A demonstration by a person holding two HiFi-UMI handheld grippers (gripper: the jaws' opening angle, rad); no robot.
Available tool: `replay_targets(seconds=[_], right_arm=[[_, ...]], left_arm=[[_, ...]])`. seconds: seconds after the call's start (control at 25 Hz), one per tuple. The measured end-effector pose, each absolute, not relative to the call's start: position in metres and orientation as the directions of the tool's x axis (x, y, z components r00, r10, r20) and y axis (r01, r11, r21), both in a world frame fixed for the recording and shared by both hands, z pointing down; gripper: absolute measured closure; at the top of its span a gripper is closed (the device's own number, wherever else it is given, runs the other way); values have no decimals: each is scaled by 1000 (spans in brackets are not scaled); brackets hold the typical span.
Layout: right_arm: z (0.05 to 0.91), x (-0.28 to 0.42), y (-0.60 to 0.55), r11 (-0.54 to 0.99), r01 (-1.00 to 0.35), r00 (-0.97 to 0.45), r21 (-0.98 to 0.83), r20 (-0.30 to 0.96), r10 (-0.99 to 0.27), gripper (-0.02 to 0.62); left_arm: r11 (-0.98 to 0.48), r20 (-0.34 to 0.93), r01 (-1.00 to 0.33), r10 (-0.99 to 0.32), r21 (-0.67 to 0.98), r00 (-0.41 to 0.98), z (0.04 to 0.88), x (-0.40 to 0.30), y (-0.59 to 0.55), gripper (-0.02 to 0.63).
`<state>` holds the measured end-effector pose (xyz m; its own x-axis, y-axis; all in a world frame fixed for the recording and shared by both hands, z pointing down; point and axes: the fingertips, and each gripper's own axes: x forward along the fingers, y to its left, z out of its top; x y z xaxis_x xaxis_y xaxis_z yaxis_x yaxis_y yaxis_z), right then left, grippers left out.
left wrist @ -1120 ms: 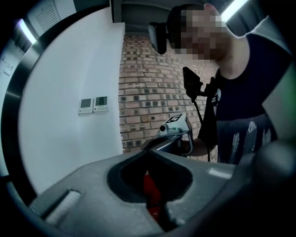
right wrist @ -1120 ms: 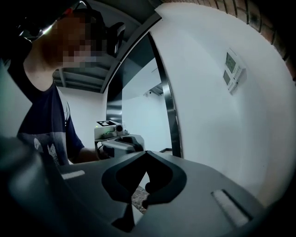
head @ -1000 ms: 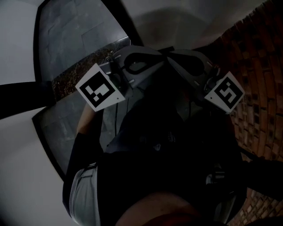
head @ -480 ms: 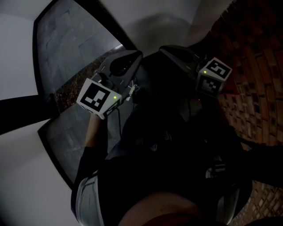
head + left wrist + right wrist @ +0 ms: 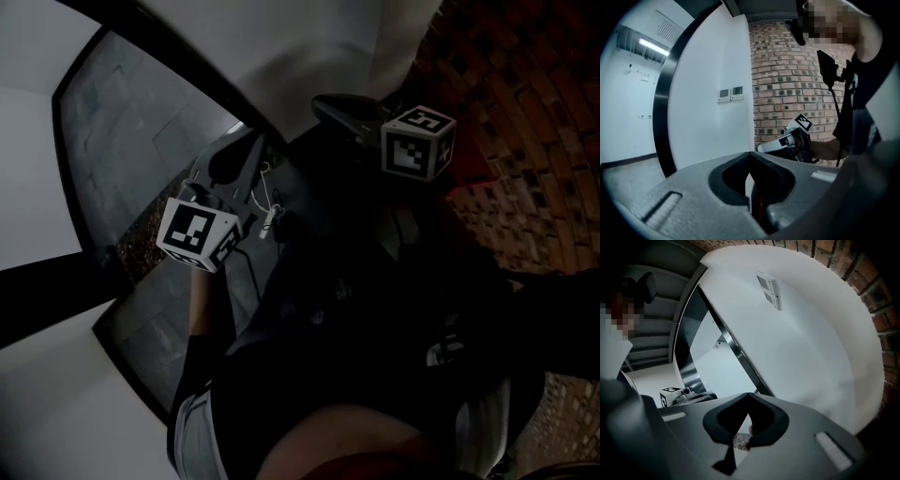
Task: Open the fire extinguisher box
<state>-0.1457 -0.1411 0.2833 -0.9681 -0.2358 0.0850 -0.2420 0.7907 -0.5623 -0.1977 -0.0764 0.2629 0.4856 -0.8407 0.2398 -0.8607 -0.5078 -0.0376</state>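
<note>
**Grippers.** Your left gripper (image 5: 752, 187) has its jaws closed together with nothing between them. Your right gripper (image 5: 747, 430) is likewise closed and empty. In the head view both are held out in front of your dark-clothed body (image 5: 356, 319). The left one is lower, over the grey floor tiles (image 5: 112, 159). The right one is higher and close to the brick wall (image 5: 525, 141). The two grippers are well apart, and neither touches any surface.

**Left gripper view.** Past the closed jaws you face a white wall (image 5: 708, 131) that carries two small panels (image 5: 731, 93) side by side. A black band (image 5: 663, 108) runs up the wall to its left, and a ceiling light (image 5: 654, 47) glows beyond it. The brick wall adjoins the white wall on the right, with your other gripper in front of it.

**Right gripper view.** This view shows the same white wall and panels, tilted. The black band and a metal-edged frame (image 5: 740, 357) run alongside.

**Task object.** The fire extinguisher box cannot be made out in any view, and the head view is too dark to show more.
</note>
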Motion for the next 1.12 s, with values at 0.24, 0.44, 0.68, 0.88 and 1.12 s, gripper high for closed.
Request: replay_targets(seconds=[0.24, 0.44, 0.68, 0.88, 1.12], right_arm=[[286, -182, -138, 764, -217, -974, -607, 87, -208, 595], [288, -216, -136, 727, -193, -980, -659, 88, -181, 595], [282, -235, -140, 702, -191, -978, -686, 74, -193, 595], [280, -243, -141, 682, -202, -973, -703, 63, -223, 595], [294, -247, -146, 647, -271, -951, -713, 96, -292, 595]], left_arm=[[-494, 217, -869, -846, 19, 486, 269, -235, -70, 609], [-494, 192, -867, -847, 58, 495, 270, -269, -70, 611], [-531, 176, -846, -829, 49, 531, 271, -291, -78, 611], [-550, 161, -834, -820, 46, 549, 269, -307, -81, 611], [-588, 181, -806, -787, 67, 590, 283, -326, -90, 610]])
